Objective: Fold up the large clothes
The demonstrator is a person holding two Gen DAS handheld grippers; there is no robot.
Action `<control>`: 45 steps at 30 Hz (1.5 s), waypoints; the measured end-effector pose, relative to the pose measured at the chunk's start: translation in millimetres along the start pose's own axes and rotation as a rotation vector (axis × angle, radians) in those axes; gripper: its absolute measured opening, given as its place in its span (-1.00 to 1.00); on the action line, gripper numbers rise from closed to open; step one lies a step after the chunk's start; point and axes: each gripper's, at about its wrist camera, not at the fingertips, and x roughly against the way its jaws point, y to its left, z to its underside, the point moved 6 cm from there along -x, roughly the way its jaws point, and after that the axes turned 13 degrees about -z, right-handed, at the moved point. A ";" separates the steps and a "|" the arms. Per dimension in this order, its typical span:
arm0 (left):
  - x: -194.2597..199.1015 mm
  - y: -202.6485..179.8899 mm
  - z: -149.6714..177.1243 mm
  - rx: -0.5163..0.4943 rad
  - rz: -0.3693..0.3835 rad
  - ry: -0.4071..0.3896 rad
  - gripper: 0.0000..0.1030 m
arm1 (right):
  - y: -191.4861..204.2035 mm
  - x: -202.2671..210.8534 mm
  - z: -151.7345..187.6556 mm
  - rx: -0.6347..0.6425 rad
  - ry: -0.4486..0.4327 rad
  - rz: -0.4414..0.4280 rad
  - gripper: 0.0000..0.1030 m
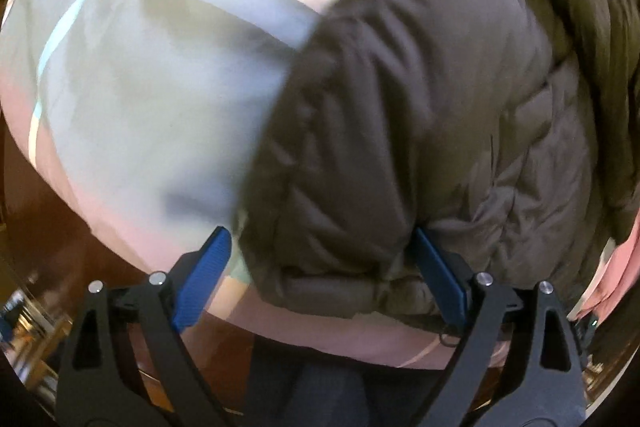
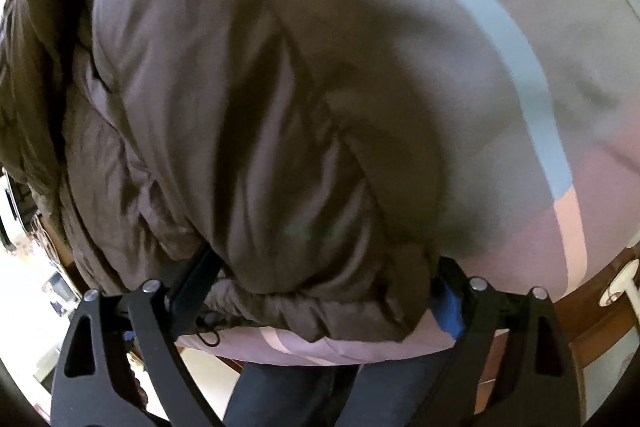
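A dark olive quilted puffer jacket [image 1: 420,107] lies on a bed with a pale grey, pink and light-blue striped cover [image 1: 140,87]. My left gripper [image 1: 324,279] is wide open, its blue pads either side of the jacket's near hem corner. In the right wrist view the jacket [image 2: 220,107] fills the left and middle, on the cover [image 2: 520,67]. My right gripper [image 2: 320,291] is also wide open, straddling the jacket's bulky hem; one blue pad [image 2: 448,311] shows at the right.
The bed's near edge hangs over a brown wooden floor [image 1: 48,239]. The person's dark trouser legs [image 2: 288,395] stand below the grippers. A white object [image 2: 624,287] stands on the floor at the right.
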 end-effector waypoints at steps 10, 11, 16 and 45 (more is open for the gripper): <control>15.7 17.8 -7.5 0.058 0.268 0.002 -0.71 | 53.5 14.2 -3.5 0.072 -0.005 -0.213 -0.69; 40.2 14.2 -13.9 0.072 0.312 -0.006 -0.72 | 68.9 27.2 -7.7 0.095 -0.026 -0.259 -0.70; 146.5 31.1 -57.8 0.088 0.555 -0.216 -0.72 | 147.8 124.1 -51.6 0.176 -0.223 -0.512 -0.71; 189.2 -151.2 -198.0 -0.009 0.373 -0.369 -0.28 | 229.3 118.5 -197.0 0.279 -0.205 -0.261 -0.62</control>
